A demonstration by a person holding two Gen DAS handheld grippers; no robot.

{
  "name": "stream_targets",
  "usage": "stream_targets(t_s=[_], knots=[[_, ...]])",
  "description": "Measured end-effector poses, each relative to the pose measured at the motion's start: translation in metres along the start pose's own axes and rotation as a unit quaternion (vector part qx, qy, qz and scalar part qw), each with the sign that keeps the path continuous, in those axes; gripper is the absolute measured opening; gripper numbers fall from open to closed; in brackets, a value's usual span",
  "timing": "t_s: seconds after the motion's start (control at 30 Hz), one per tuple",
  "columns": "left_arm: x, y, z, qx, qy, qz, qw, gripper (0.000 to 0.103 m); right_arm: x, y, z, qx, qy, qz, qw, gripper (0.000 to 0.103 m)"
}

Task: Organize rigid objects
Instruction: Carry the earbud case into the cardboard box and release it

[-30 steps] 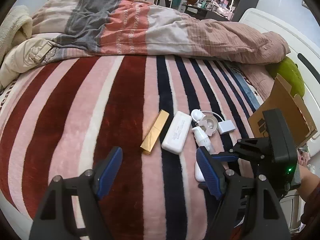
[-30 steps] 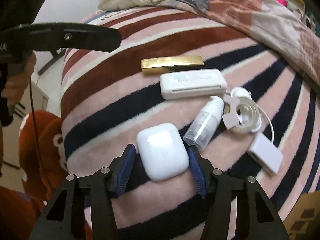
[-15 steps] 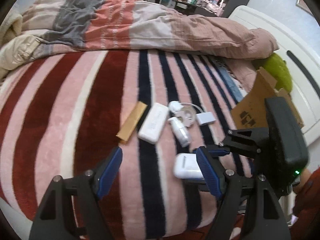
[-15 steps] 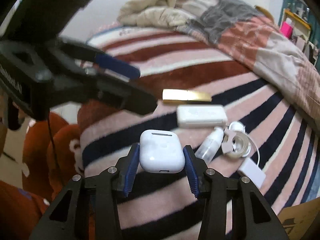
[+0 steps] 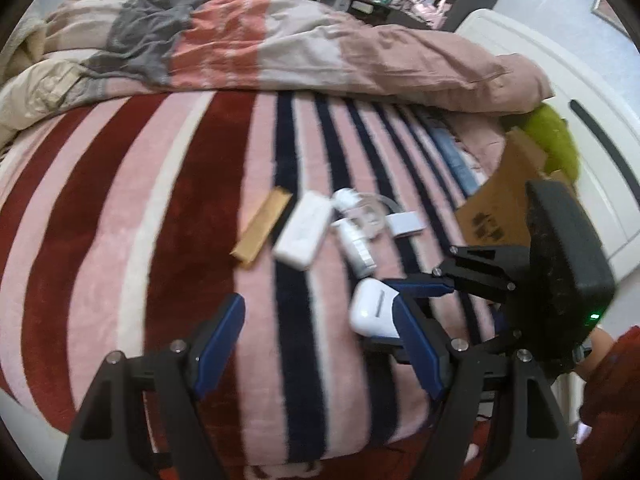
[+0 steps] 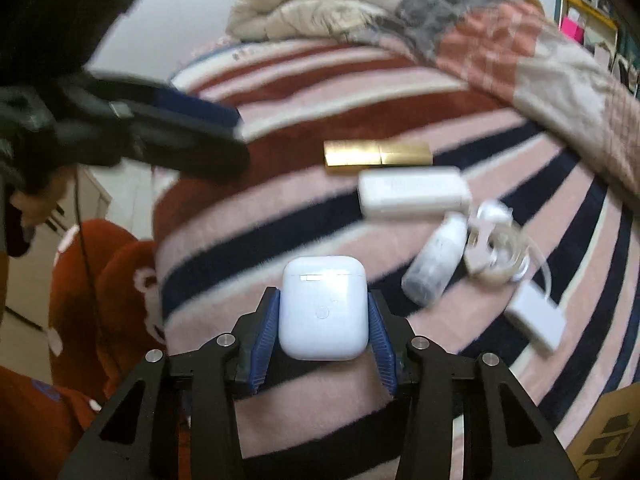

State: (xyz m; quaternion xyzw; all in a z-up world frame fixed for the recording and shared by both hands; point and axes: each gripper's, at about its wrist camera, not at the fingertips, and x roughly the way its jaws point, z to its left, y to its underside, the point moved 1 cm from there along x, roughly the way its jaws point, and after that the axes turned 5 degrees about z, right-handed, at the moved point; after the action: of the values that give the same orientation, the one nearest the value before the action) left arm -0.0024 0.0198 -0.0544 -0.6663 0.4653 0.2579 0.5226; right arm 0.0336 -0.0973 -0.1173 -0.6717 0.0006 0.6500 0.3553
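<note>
A bed covered by a plush blanket striped in pink, dark red, navy and white [image 5: 120,208] carries a short row of small things near its right edge. In the right wrist view, the right gripper [image 6: 323,326] has its blue-padded fingers [image 6: 264,330] closed on the two sides of a glossy white rounded earbud case [image 6: 323,308]. The case is lifted clear of the blanket, hinge end pointing away from the camera and its small round button facing up. Whether anything is inside the closed case cannot be told.

Beyond it, lying side by side, are a flat gold rectangular bar [image 6: 378,152], a white rectangular box with faint print [image 6: 414,192], a small clear spray bottle with a white cap [image 6: 438,264], a coiled white cable with a round plug [image 6: 500,244] and a small white square adapter [image 6: 536,316]. The bar and box lie with their long axes parallel, across the blanket stripes. Motion blur softens the bottle and cable, so how they touch is unclear.

In the left wrist view, the left gripper [image 5: 320,344] hangs above the blanket near the bed's front edge, its fingers [image 5: 220,340] spread wide and holding nothing. A brown cardboard box [image 5: 500,200] stands at the right edge, its inside hidden. A rumpled patchwork duvet in pink, grey and beige [image 5: 248,40] covers the far end.
</note>
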Motion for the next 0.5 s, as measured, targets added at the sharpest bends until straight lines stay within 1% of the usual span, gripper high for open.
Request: stream_targets(t_s=[0.1,0.13,0.2,0.27,0.3,0.33,0.4,0.43,0.5], knots=[[-0.013,-0.014,-0.020,0.022,0.031,-0.013,0.9992,0.070,-0.031,-0.013,0.005,-0.015,0.011,-0.042,0.999,0.039],[-0.018,-0.020,-0.028,0.030,0.044,-0.018,0.9984,0.067,-0.044,-0.017,0.007,-0.019,0.014,-0.057,0.998,0.039],[-0.026,-0.032,-0.045,0.046,0.066,-0.023,0.9965,0.060,-0.071,-0.024,0.009,-0.022,0.022,-0.088,0.996,0.039],[-0.029,-0.047,-0.065,0.065,0.090,-0.023,0.9935,0.048,-0.095,-0.026,0.008,-0.024,0.035,-0.113,0.993,0.039],[-0.029,-0.055,-0.079,0.080,0.103,-0.022,0.9912,0.044,-0.106,-0.026,0.007,-0.025,0.044,-0.124,0.991,0.039],[-0.029,-0.060,-0.088,0.092,0.109,-0.021,0.9896,0.038,-0.116,-0.026,0.004,-0.026,0.053,-0.132,0.990,0.039],[-0.025,-0.073,-0.112,0.116,0.112,-0.021,0.9867,0.038,-0.134,-0.022,-0.002,-0.022,0.073,-0.144,0.987,0.039],[-0.021,-0.080,-0.127,0.129,0.117,-0.019,0.9844,0.038,-0.141,-0.018,-0.007,-0.016,0.086,-0.147,0.985,0.039],[-0.012,-0.091,-0.146,0.143,0.130,-0.011,0.9811,0.038,-0.156,-0.007,-0.020,0.000,0.107,-0.153,0.982,0.039]])
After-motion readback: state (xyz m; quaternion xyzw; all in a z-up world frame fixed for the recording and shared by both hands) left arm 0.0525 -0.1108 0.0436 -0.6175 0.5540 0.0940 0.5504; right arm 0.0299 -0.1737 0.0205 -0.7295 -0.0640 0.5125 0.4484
